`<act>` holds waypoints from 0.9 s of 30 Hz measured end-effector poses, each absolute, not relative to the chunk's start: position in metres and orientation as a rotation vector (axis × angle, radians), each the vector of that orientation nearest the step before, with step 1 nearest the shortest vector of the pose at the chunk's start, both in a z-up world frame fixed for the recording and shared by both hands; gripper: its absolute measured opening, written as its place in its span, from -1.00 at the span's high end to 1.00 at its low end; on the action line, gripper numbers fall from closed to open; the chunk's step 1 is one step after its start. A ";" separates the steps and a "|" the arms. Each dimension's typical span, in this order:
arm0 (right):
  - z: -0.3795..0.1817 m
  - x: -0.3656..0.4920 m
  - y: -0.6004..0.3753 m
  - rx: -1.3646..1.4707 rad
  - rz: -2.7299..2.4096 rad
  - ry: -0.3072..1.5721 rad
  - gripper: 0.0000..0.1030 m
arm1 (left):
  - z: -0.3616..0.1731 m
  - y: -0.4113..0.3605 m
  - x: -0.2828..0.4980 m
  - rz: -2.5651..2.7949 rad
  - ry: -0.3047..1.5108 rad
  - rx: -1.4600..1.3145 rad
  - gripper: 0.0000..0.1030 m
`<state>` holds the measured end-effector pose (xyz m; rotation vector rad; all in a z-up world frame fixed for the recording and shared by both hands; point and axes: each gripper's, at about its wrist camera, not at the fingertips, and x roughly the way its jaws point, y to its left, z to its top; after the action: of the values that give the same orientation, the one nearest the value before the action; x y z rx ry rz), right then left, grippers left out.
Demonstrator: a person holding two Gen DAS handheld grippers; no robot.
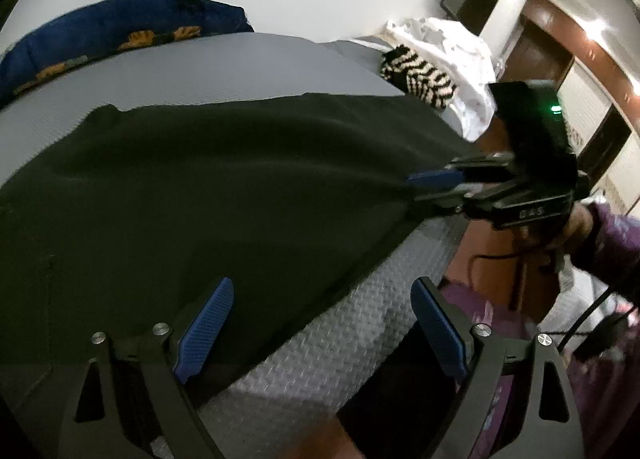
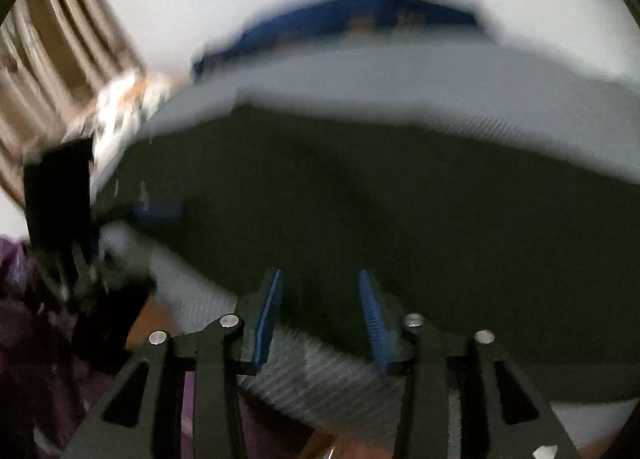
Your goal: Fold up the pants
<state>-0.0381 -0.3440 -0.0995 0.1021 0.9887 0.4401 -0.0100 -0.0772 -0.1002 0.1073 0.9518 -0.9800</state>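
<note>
The dark green cloth pants lie spread on the grey textured mattress. The left view shows the right tool nipping their edge; the left tool gapes wide, empty. The blurred right view shows its own pads parted, so its grip is uncertain.

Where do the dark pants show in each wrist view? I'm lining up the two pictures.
Left wrist view: the dark pants spread across the left and middle, on the grey mattress.
Right wrist view: the dark pants fill the blurred middle and right, above the right gripper.
Shared landmark: the blue patterned pillow at the mattress's far edge.
</note>
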 end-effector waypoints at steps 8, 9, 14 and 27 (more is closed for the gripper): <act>-0.067 -0.051 -0.341 0.099 0.431 0.905 0.18 | -0.087 -0.059 -0.009 -0.959 0.902 0.054 -0.75; -0.067 -0.057 -0.334 0.087 0.428 0.892 0.18 | -0.089 -0.060 -0.008 -0.956 0.901 0.058 -0.75; -0.083 -0.054 -0.301 0.019 0.451 0.882 0.36 | -0.104 -0.058 -0.003 -0.933 0.919 0.092 -0.75; -0.060 -0.041 -0.290 0.049 0.699 0.988 0.36 | -0.092 -0.015 0.001 -0.871 0.909 0.021 -0.75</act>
<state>-0.0406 -0.2904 -0.0602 0.0489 0.9879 0.6995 0.0009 -0.0152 -0.0922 0.0212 0.9089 -0.8707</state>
